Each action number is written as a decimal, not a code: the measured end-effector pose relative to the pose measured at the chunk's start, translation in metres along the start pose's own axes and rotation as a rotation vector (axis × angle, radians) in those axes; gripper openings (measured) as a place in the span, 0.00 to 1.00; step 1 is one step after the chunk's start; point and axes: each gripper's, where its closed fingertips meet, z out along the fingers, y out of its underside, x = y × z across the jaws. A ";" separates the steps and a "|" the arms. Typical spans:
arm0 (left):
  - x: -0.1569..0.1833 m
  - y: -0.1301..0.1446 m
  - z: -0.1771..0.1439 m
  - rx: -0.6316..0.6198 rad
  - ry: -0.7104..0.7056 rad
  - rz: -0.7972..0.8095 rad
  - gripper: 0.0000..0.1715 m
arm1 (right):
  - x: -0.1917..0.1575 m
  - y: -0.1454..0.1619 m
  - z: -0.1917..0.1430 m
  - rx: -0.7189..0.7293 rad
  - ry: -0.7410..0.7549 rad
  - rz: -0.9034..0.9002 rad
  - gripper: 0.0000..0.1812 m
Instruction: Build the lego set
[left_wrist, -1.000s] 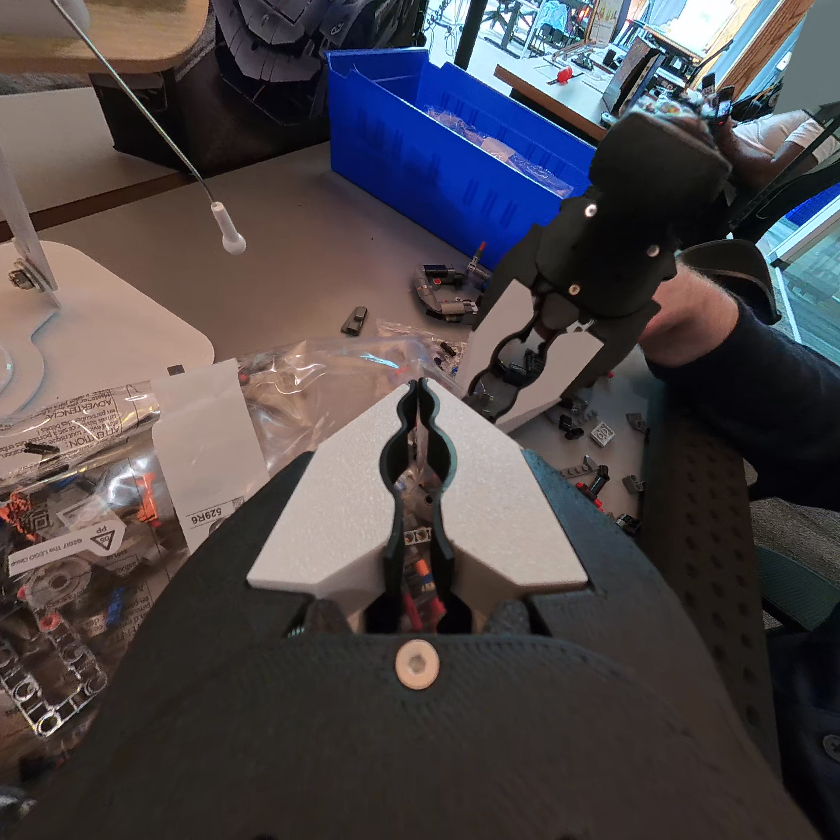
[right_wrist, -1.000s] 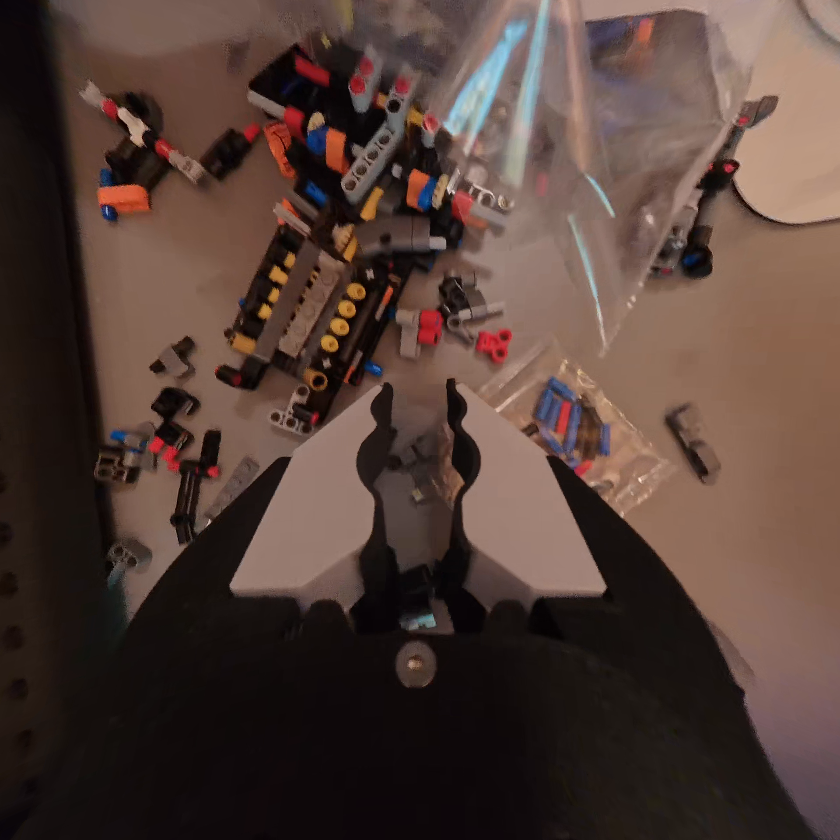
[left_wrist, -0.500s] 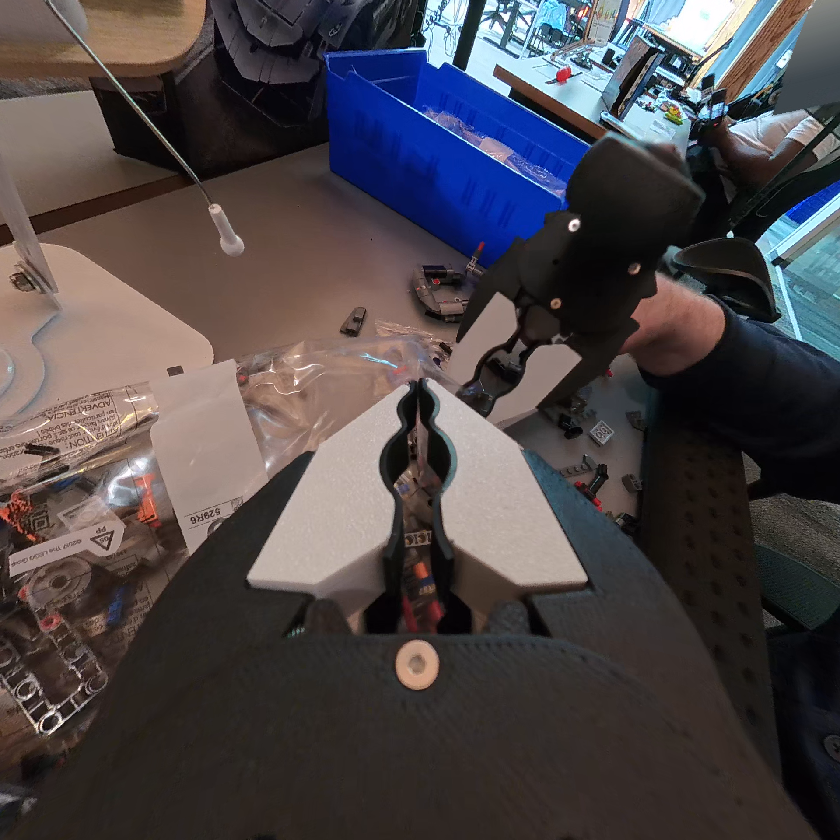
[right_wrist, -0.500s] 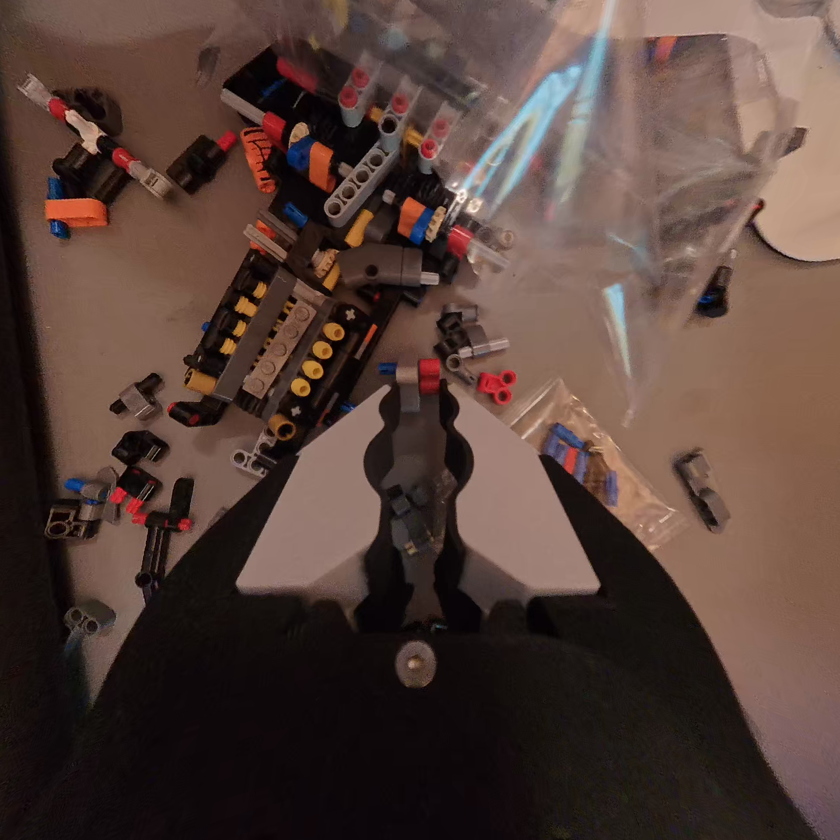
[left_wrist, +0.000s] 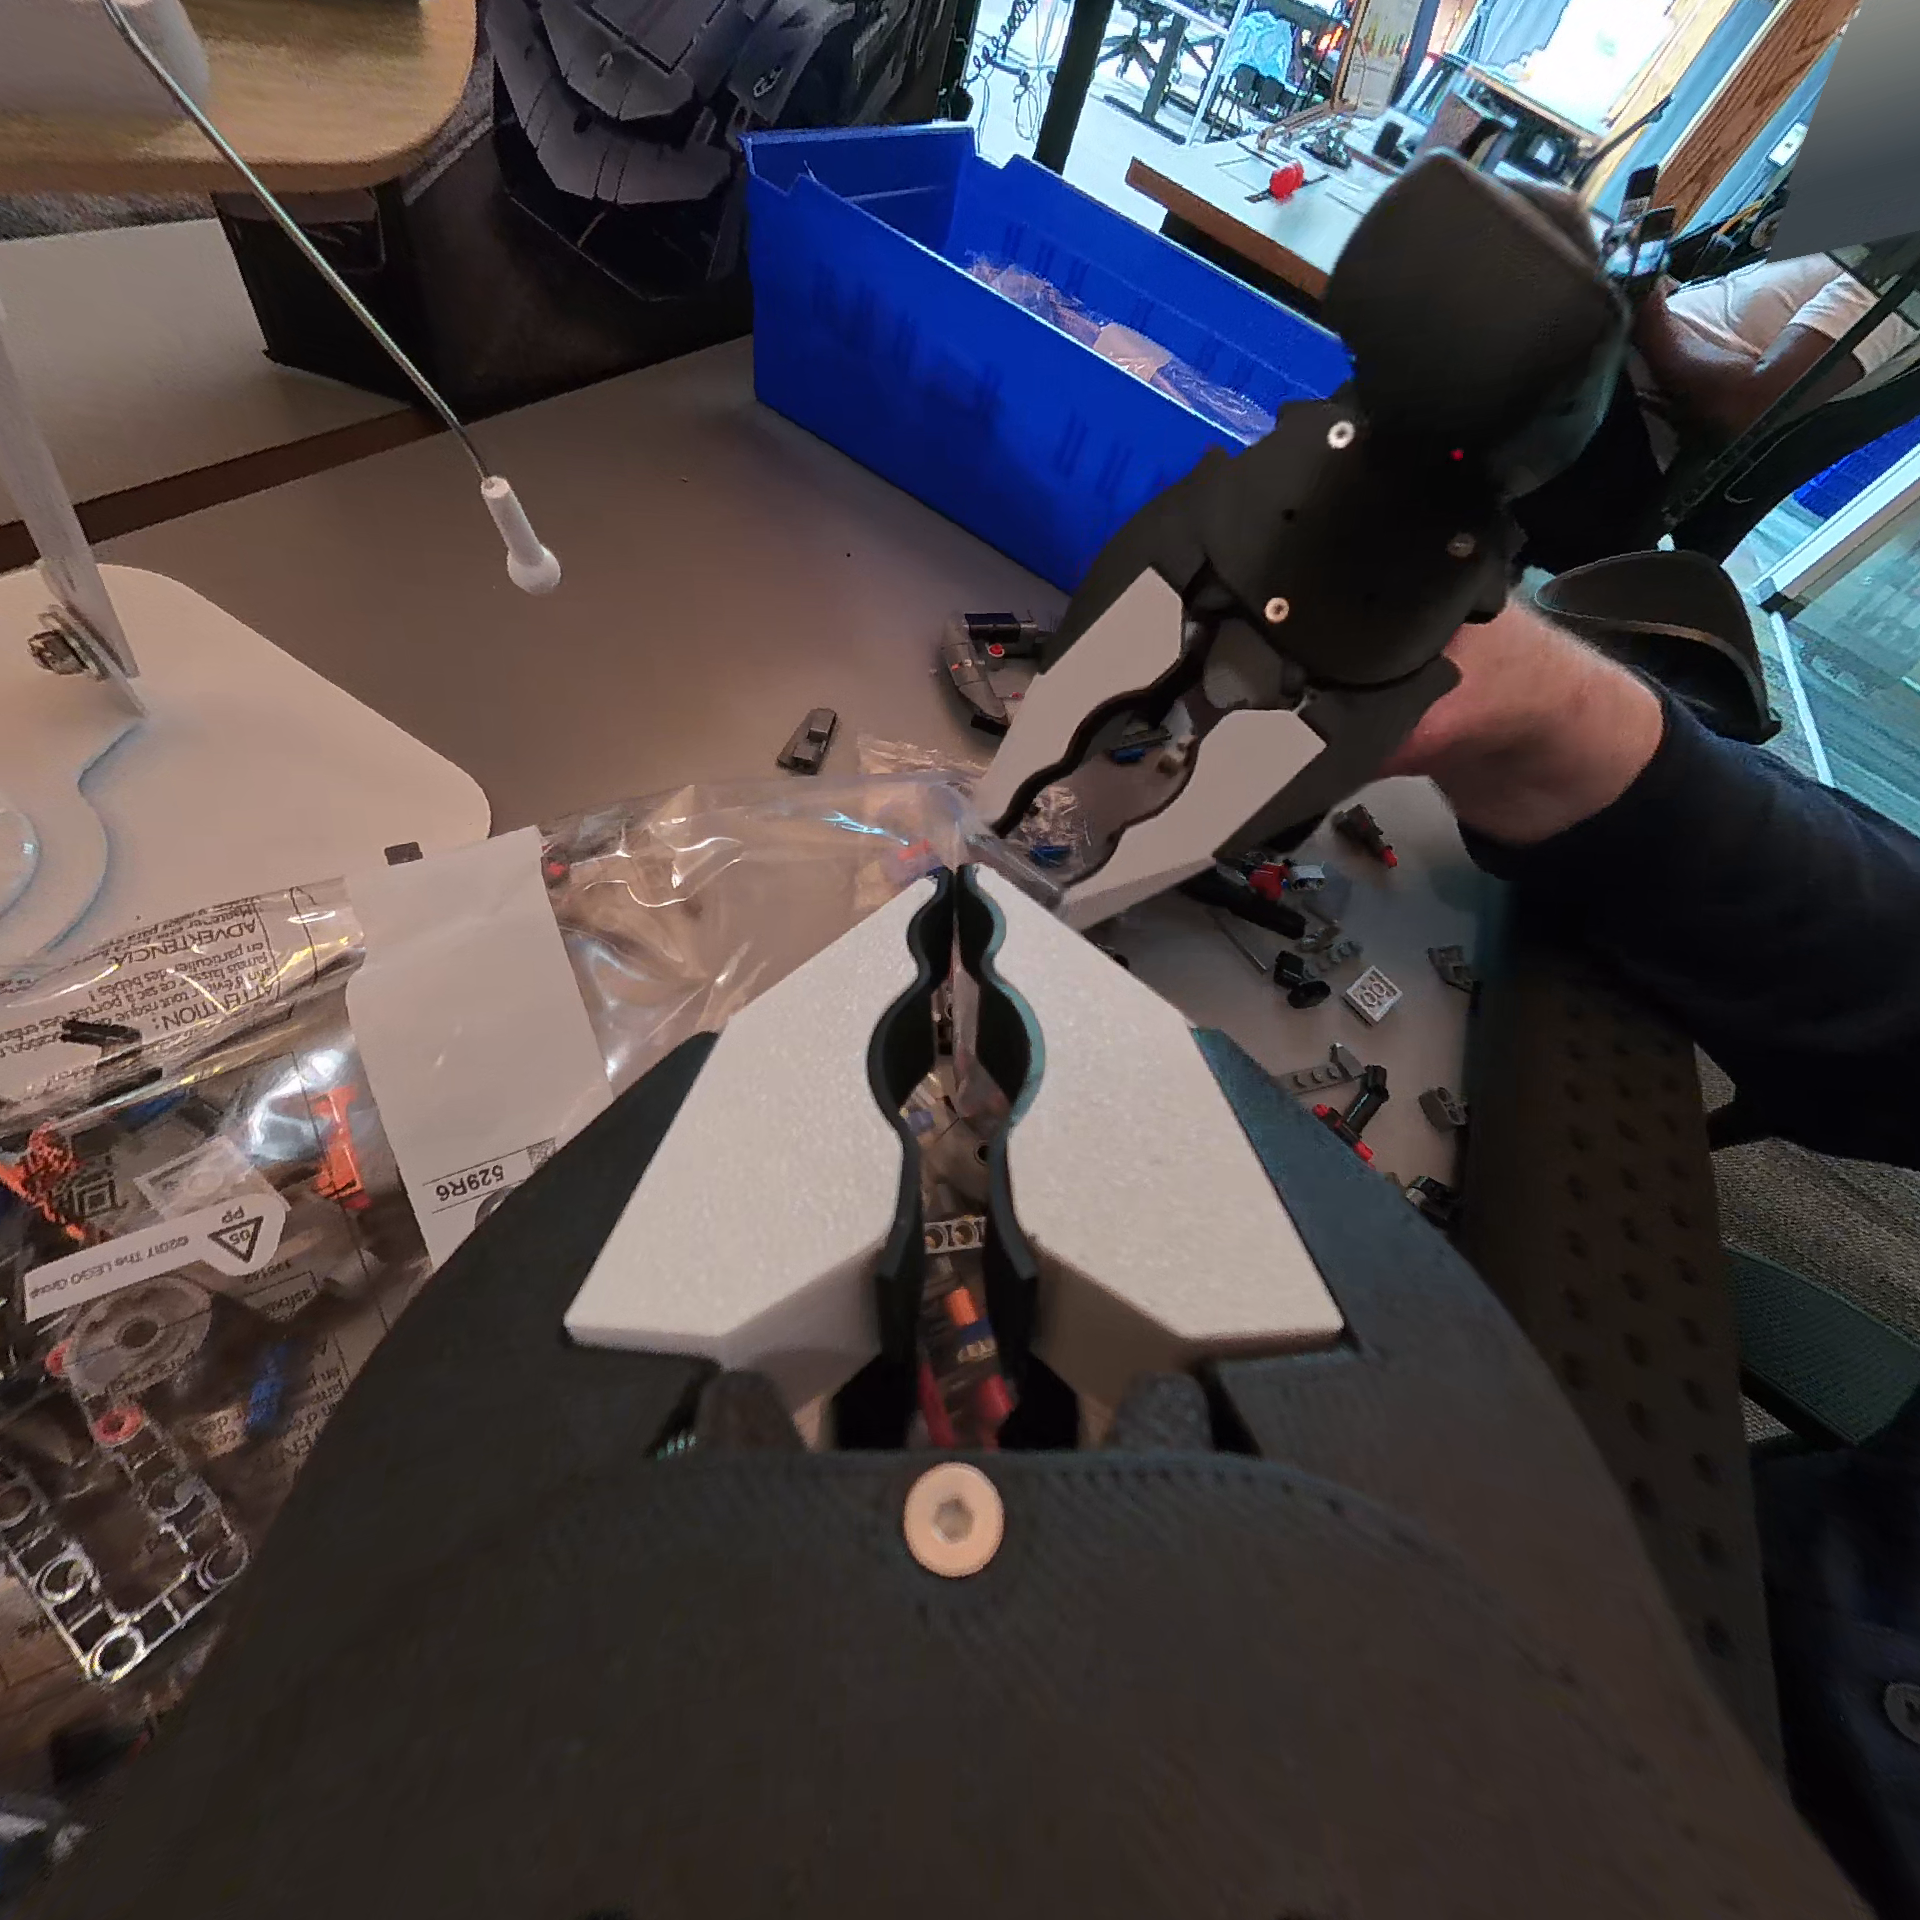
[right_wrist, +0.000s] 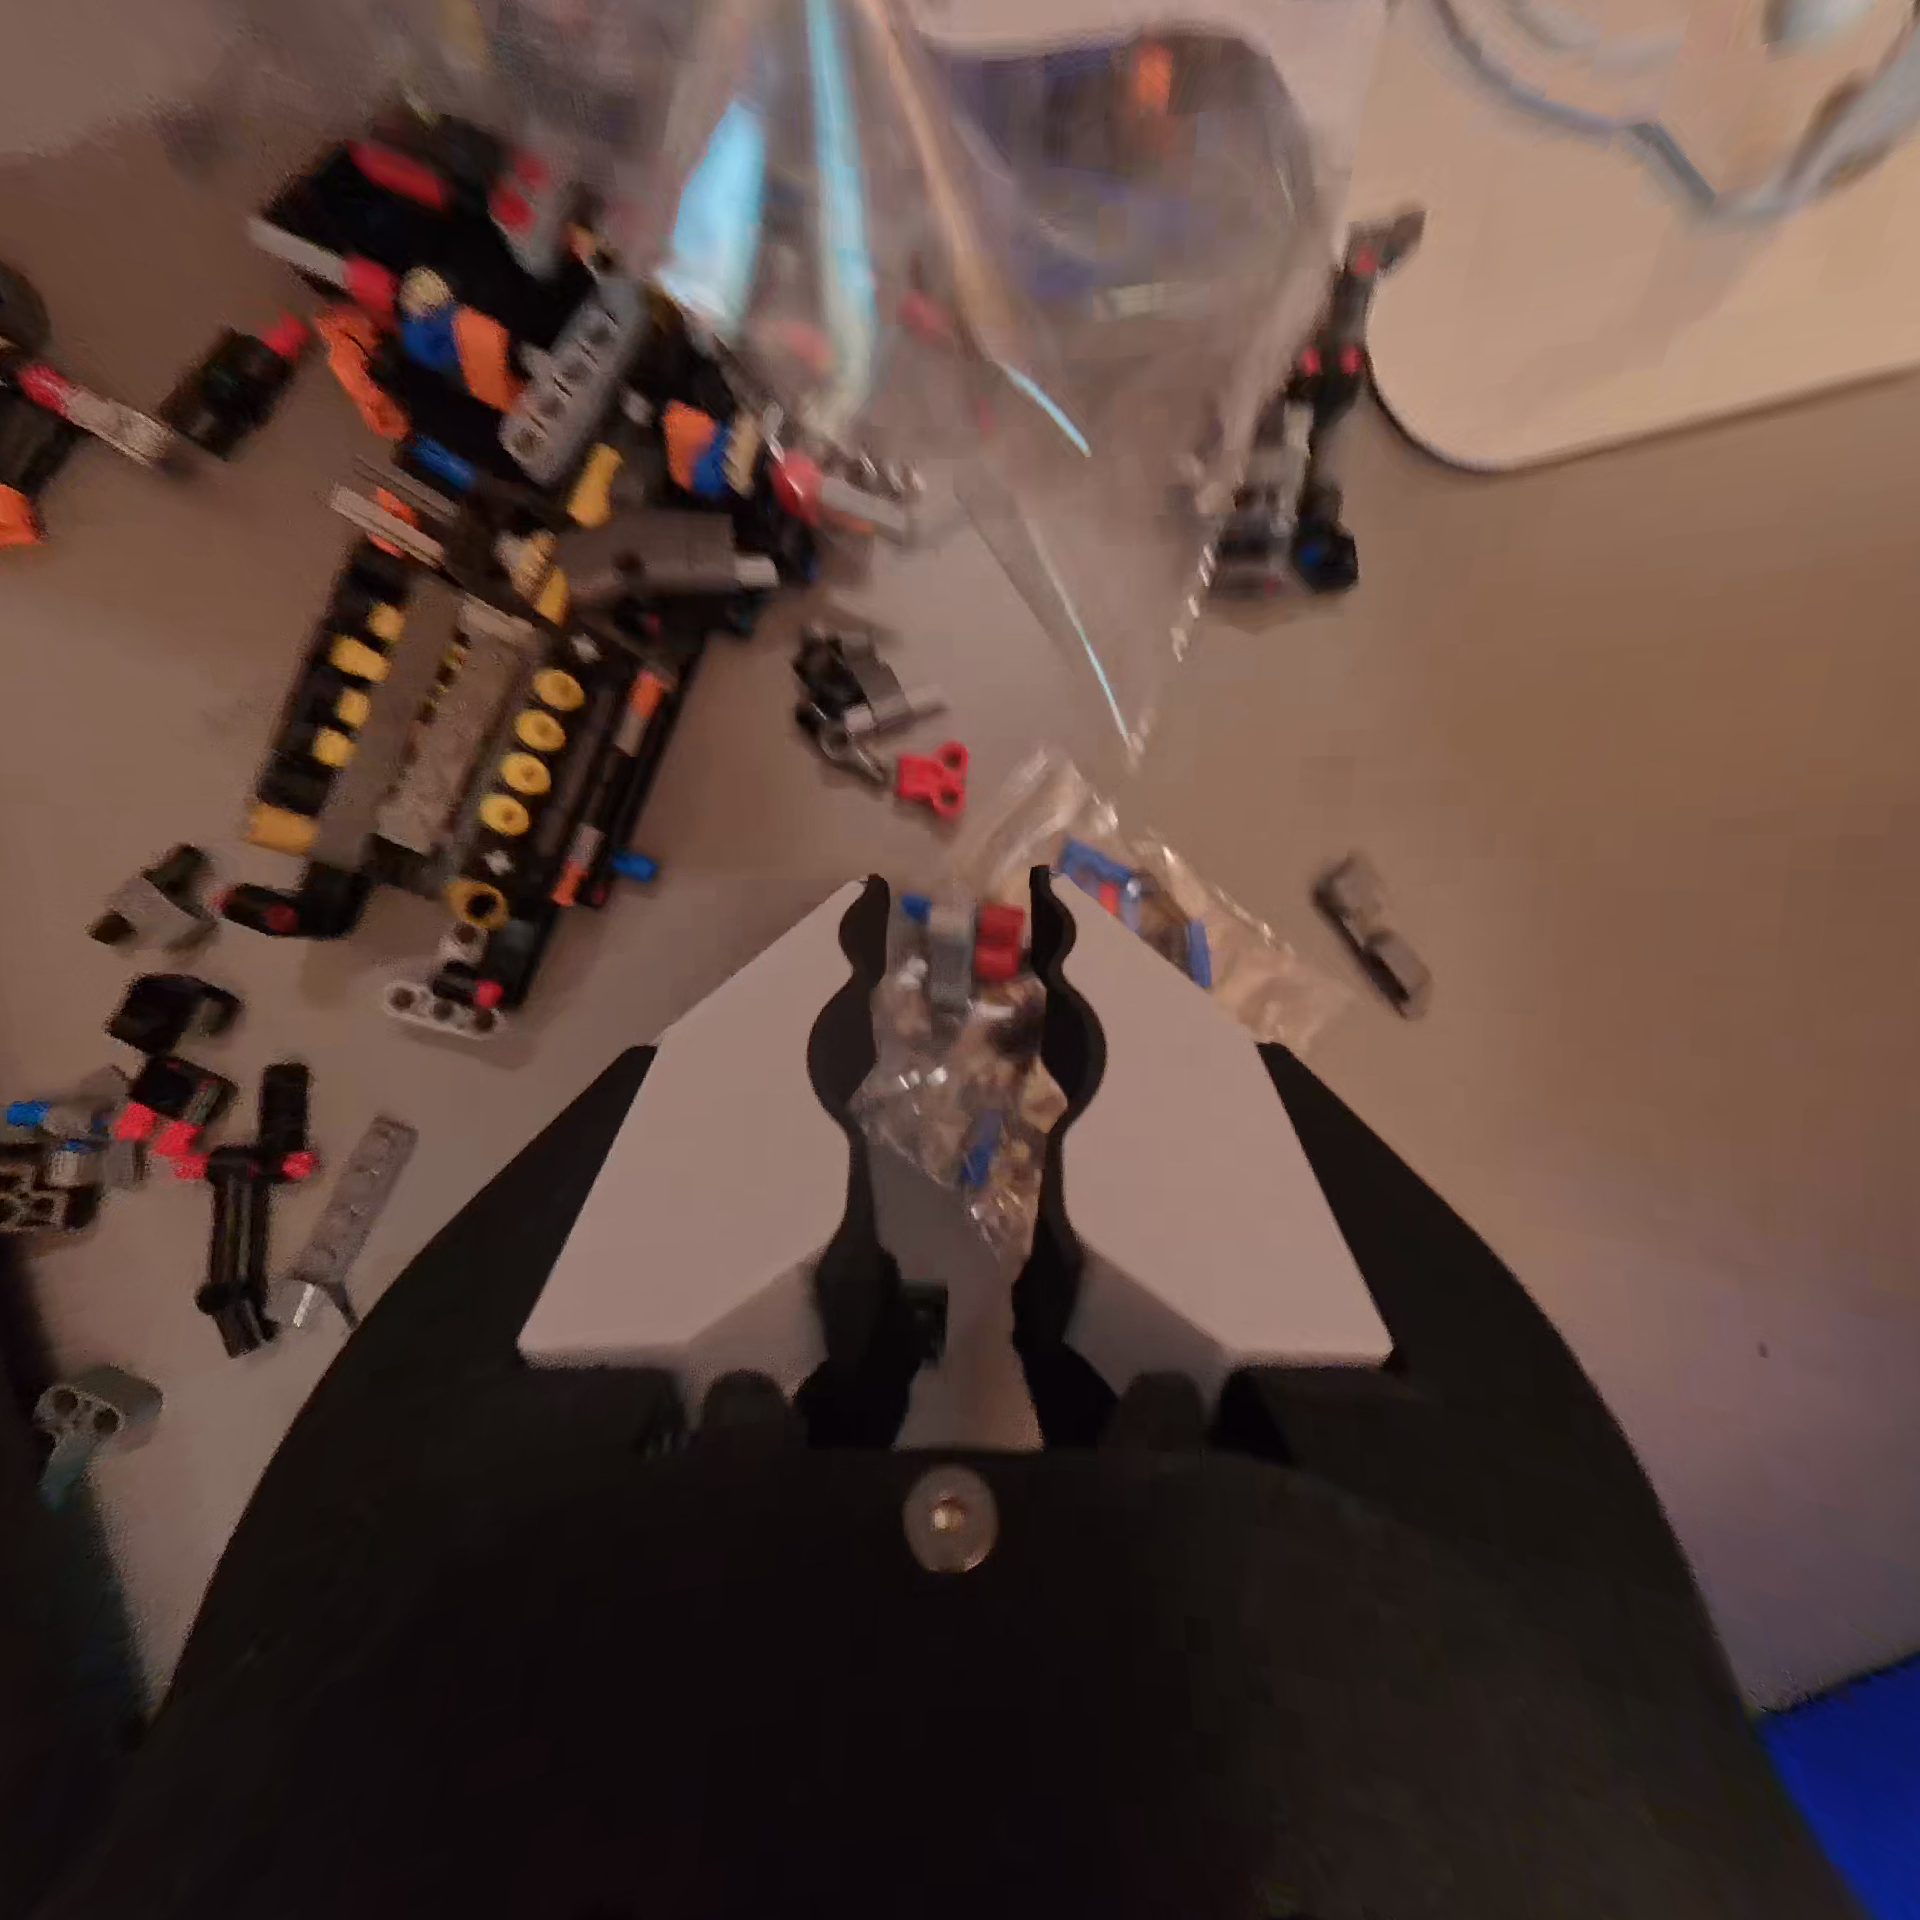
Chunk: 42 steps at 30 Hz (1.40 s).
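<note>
My left gripper (left_wrist: 954, 883) is shut on the edge of a large clear plastic bag (left_wrist: 675, 894) of Lego parts and holds that edge up off the table. My right gripper (right_wrist: 956, 894) holds a small clear bag of tiny parts (right_wrist: 966, 1101), which fills the gap between its fingers. In the left wrist view the right gripper (left_wrist: 1029, 868) hangs tip-down right beside my left fingertips. A black part-built assembly with yellow pins (right_wrist: 457, 748) lies on the table to the left, below the large bag (right_wrist: 987, 312).
A second small bag with blue pins (right_wrist: 1174, 945) and many loose parts (right_wrist: 239, 1174) lie on the grey table. A blue bin (left_wrist: 987, 384) stands at the back. A white stand base (left_wrist: 208, 727) sits at the left, with a thin rod (left_wrist: 520, 540) above it. The tips of one gripper are about 12 cm away from the tips of the other.
The right gripper has risen and tilted next to the large bag's corner. The small bag now shows more fully between its fingers. The left gripper has stayed still on the large bag.
</note>
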 end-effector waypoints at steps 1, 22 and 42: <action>0.000 0.000 0.000 0.001 0.000 0.000 0.00 | -0.005 -0.008 0.002 0.022 -0.007 -0.022 0.14; 0.000 -0.006 -0.005 0.030 -0.009 0.007 0.00 | 0.003 -0.005 0.023 -0.085 0.046 -0.096 0.07; -0.001 -0.006 -0.003 0.028 -0.011 0.007 0.00 | -0.007 -0.021 0.039 -0.077 0.020 -0.145 0.04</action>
